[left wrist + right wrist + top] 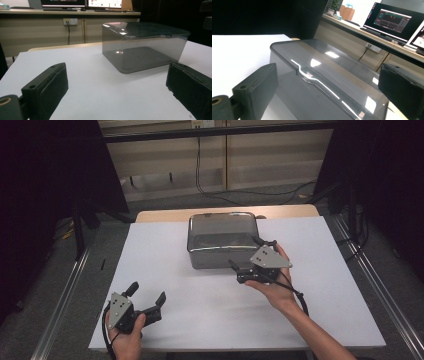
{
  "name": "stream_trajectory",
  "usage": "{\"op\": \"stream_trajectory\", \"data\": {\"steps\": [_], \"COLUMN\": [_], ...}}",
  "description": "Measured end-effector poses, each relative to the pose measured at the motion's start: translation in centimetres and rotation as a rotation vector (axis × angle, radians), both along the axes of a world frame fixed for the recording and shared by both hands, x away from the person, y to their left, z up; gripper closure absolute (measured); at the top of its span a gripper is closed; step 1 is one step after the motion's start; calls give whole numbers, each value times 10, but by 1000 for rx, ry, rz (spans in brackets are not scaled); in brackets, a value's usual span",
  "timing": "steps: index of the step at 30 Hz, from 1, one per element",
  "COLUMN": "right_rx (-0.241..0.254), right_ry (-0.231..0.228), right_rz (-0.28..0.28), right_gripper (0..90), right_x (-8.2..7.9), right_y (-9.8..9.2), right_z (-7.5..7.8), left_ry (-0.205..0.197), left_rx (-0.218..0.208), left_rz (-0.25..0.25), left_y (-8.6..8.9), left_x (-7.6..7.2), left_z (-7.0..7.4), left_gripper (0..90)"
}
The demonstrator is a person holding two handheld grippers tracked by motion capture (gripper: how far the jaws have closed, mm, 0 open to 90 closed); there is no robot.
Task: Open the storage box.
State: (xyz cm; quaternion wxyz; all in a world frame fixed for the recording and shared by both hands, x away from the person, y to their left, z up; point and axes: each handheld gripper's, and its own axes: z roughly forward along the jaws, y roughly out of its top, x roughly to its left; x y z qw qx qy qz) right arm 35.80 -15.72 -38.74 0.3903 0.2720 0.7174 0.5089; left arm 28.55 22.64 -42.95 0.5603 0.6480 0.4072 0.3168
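At box's (222, 240) near right corner, your right tool (251, 254) sits open, jaws lined up on lid edge for grab. Left tool (147, 295) open, parked low on bench (200, 315), out of way.

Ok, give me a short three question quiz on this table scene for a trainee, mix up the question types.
1. True or false: the lid is on the grey box.
2. Which claw is nearer the box: A) left claw, B) right claw?
3. Fill in: both claws are ___ (open or shut).

Key: 1 true; 2 B; 3 open.
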Motion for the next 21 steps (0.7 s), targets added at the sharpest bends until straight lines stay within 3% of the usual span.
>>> {"op": "stream_trajectory", "data": {"steps": [4,5,7,10,11,12,16,17,18,21], "right_rx": [-3,-50,-70,-155,-155,-202,-259,-319,-338,-455], "right_ry": [-3,-32,-41,-69,-69,-82,-96,-120,-128,-176], "right_rz": [9,2,4,7,7,0,-8,-4,-1,4], "right_gripper": [34,32,35,67,67,67,82,100,110,150], "right_x": [2,3,4,8,8,11,14,15,15,12], "right_y": [3,5,6,11,11,14,17,21,23,31], "right_z": [2,4,5,4,4,2,-1,-3,-3,-4], "left_ry": [8,6,4,3,3,4,5,4,6,8], "left_rx": [2,1,0,5,5,5,1,0,4,2], "left_rz": [6,7,7,3,3,2,2,5,6,7], "left_y": [2,2,1,1,1,1,1,1,1,1], "left_x": [1,1,1,1,1,1,1,1,1,1], "left_z": [-1,-1,-1,-1,-1,-1,-1,-1,-1,-1], "left_gripper": [37,37,37,37,37,38,37,36,35,35]}}
